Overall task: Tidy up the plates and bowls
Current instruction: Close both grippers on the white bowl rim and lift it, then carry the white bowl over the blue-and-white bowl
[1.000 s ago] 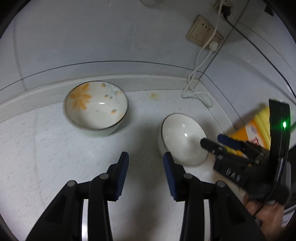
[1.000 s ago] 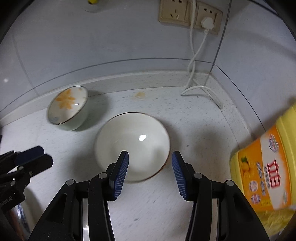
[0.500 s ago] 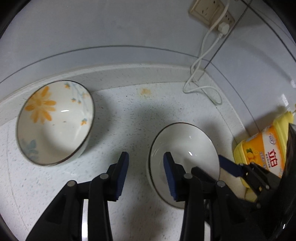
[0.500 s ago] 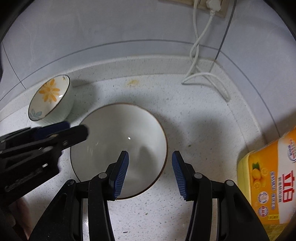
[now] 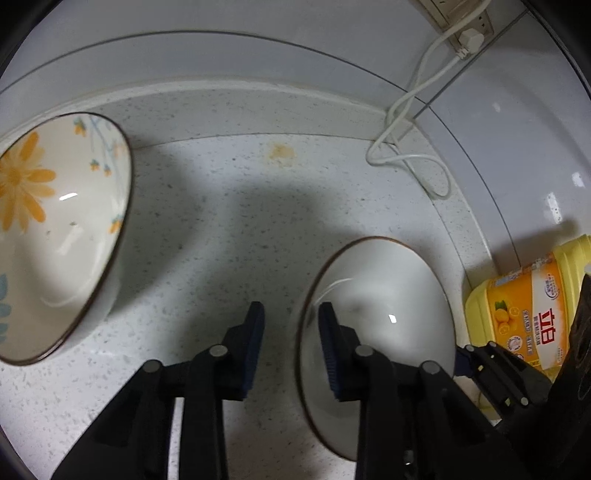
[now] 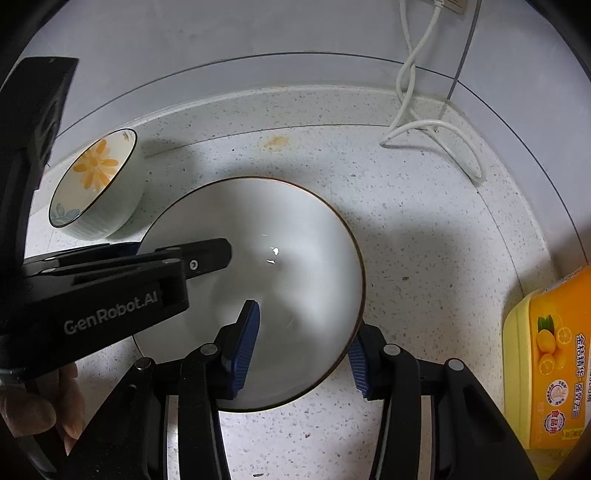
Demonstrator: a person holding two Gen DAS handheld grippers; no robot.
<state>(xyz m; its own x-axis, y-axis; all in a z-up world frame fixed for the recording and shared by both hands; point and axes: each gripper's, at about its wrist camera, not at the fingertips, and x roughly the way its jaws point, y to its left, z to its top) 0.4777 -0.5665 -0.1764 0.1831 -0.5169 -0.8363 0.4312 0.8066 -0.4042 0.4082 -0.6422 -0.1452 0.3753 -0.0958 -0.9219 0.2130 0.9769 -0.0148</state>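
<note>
A plain white bowl point(image 6: 295, 266) with a thin brown rim sits on the speckled counter; it also shows in the left wrist view point(image 5: 384, 295). My right gripper point(image 6: 303, 343) is open, one finger inside the bowl and one outside its right rim. My left gripper point(image 5: 291, 343) is open and straddles the bowl's left rim, its right finger inside. It shows in the right wrist view point(image 6: 199, 254) reaching over the bowl from the left. A white bowl with an orange flower point(image 5: 48, 229) stands to the left, also in the right wrist view point(image 6: 92, 181).
A yellow detergent bottle point(image 6: 550, 362) stands at the right, also in the left wrist view point(image 5: 528, 314). A white cable point(image 6: 424, 122) loops on the counter at the back right, running up to a wall socket point(image 5: 465, 22). The wall and corner lie close behind.
Both grippers have moved forward and down to the white bowl. Each now has a finger inside its rim. The flower bowl has slid toward the left edge of the left wrist view.
</note>
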